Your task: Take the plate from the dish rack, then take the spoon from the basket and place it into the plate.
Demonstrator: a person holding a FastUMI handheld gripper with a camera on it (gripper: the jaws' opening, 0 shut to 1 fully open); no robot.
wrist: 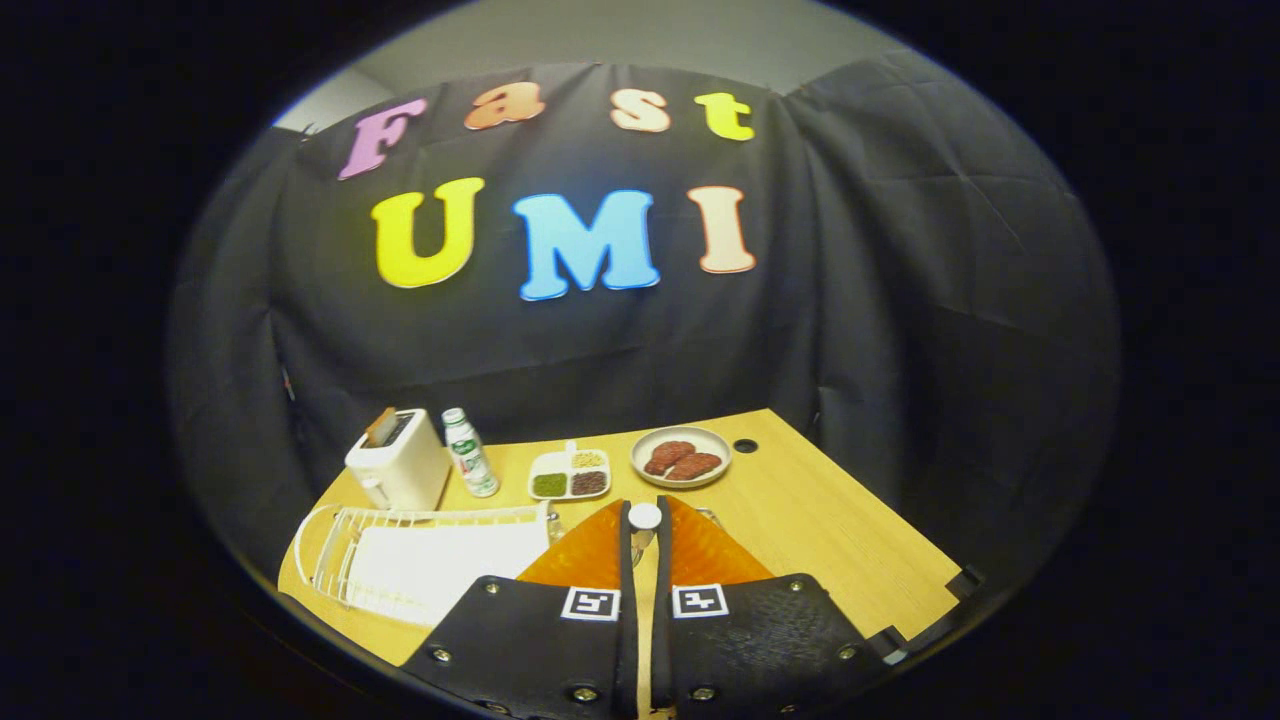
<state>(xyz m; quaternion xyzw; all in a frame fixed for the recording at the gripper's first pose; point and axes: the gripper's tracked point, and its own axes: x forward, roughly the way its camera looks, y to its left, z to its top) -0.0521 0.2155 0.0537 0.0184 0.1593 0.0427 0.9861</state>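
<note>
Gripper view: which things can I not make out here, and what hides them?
- Small white-topped thing between the nearly closed jaws: the jaws cover its lower part; grip unclear.
- Dish rack: near end hidden by the gripper; contents just a white blur.
- Bottle: label too small.
</note>
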